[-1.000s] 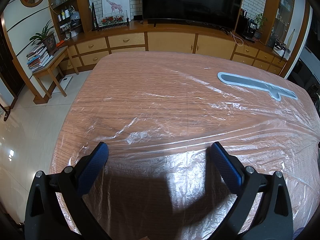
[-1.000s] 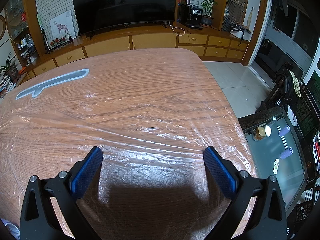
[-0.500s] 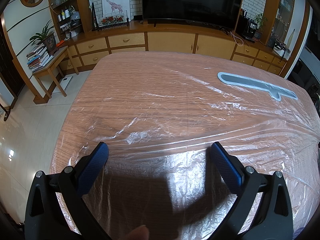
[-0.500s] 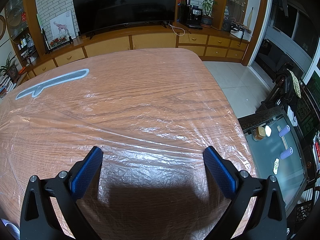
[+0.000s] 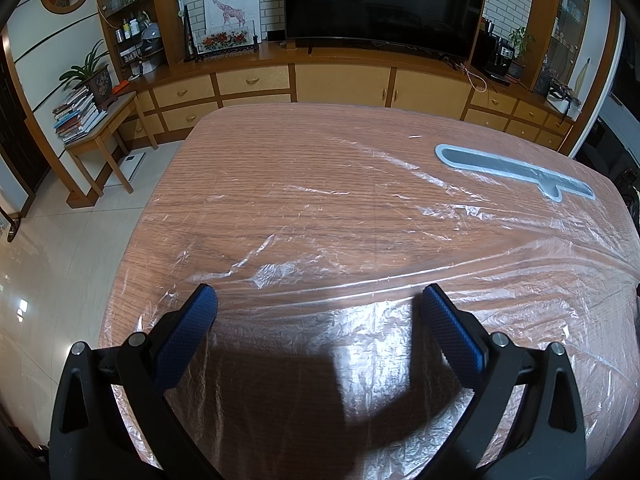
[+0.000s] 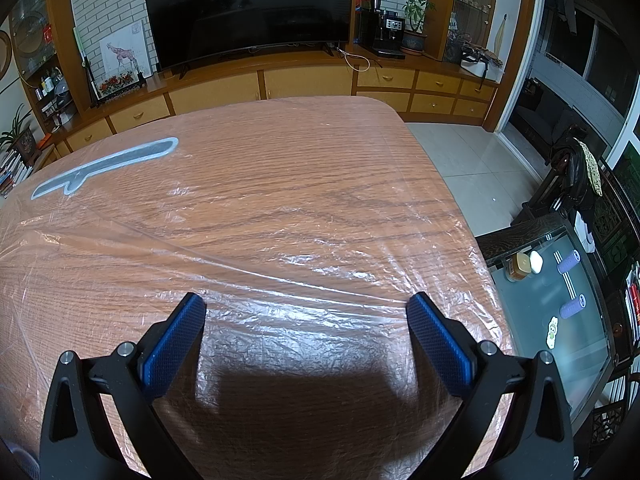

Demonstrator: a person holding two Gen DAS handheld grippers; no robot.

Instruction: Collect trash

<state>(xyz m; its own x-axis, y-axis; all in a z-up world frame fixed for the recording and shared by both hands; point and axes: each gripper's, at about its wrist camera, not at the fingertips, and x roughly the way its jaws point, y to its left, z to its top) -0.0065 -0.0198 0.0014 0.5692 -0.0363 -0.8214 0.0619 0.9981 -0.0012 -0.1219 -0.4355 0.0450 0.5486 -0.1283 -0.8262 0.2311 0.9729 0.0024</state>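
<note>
A wooden table (image 5: 320,184) (image 6: 304,168) lies under a wrinkled clear plastic sheet (image 5: 360,280) (image 6: 304,300). No loose trash shows on it in either view. A flat grey-blue strip (image 5: 516,170) (image 6: 108,164) lies under the sheet at the table's far side. My left gripper (image 5: 318,304) hovers open over the near left part of the table, with nothing between its blue pads. Over the near right part my right gripper (image 6: 306,310) is likewise open and holds nothing.
A long wooden sideboard (image 5: 340,80) with a large television (image 5: 380,0) runs along the far wall. A side table with stacked books (image 5: 80,116) stands at the left. Right of the table is a glass coffee table (image 6: 560,304) with small items, and tiled floor (image 6: 472,160).
A fingertip that showed at the bottom edge of the left wrist view half a second ago is gone. Both grippers and the table look the same.
</note>
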